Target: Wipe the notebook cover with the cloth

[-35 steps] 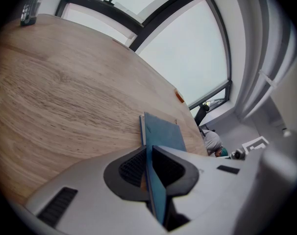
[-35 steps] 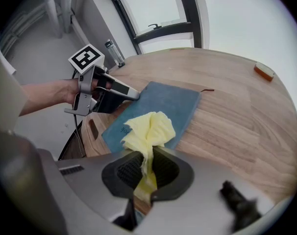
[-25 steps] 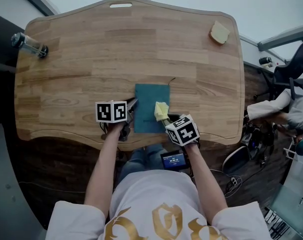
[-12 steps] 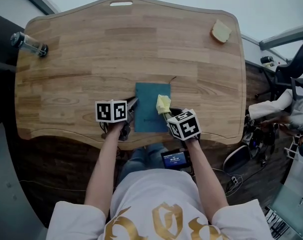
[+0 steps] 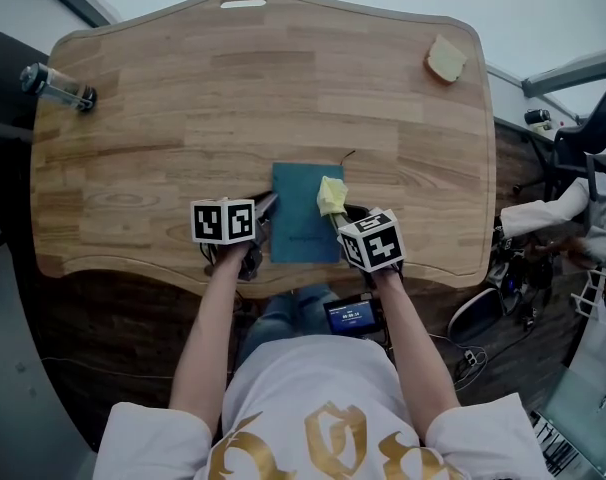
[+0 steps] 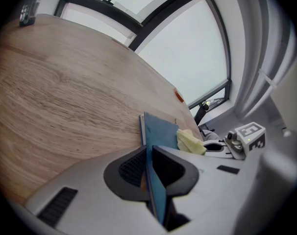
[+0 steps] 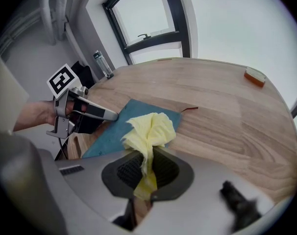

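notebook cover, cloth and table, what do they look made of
Notebook: teal matte cover, perhaps card or faux leather; it is flat and shows no glare.
Cloth: soft pale yellow fabric, probably microfibre; it bunches in loose folds.
Table: wood or wood-look laminate with a smooth satin finish; grain bands run across it.

Hidden: notebook (image 5: pixel 305 213) left edge under left tool (image 5: pixel 265 211); person (image 5: pixel 573 213) cut off right.

Right hand-held gripper (image 7: pixel 147 173) clamps yellow cloth (image 7: pixel 151 131) over the teal notebook (image 7: pixel 110 134).
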